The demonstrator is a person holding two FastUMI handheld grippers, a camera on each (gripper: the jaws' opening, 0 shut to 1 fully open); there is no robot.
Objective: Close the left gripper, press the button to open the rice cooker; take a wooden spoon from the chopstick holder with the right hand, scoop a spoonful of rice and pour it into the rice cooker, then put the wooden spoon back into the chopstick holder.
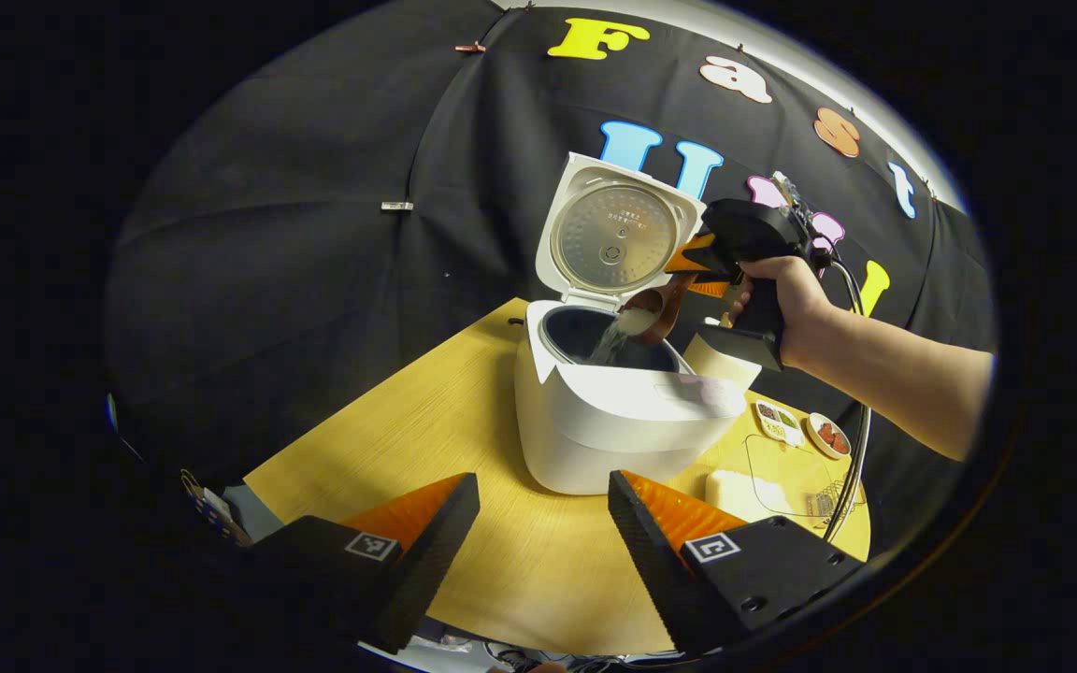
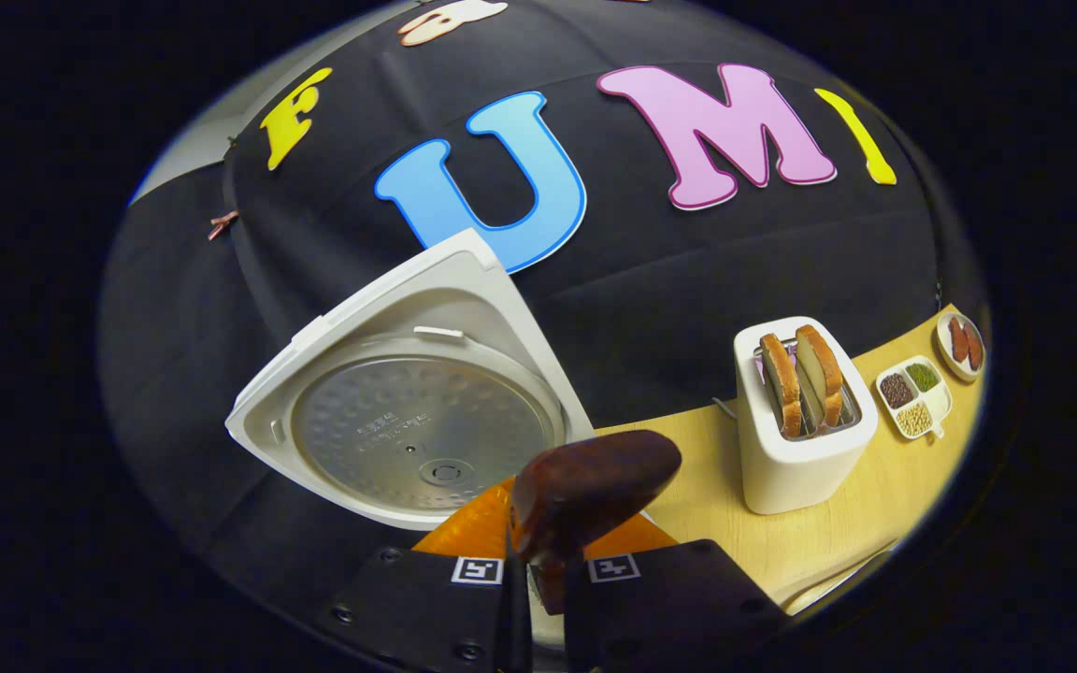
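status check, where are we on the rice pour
Left tool open, idle. Right tool shut on wooden spoon, rice pouring into open rice cooker. Path clear.

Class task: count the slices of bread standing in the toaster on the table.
2. Both stand upright in the white toaster right of the open rice cooker lid: one slice toward the lid, one slice beside it. None looks hidden.
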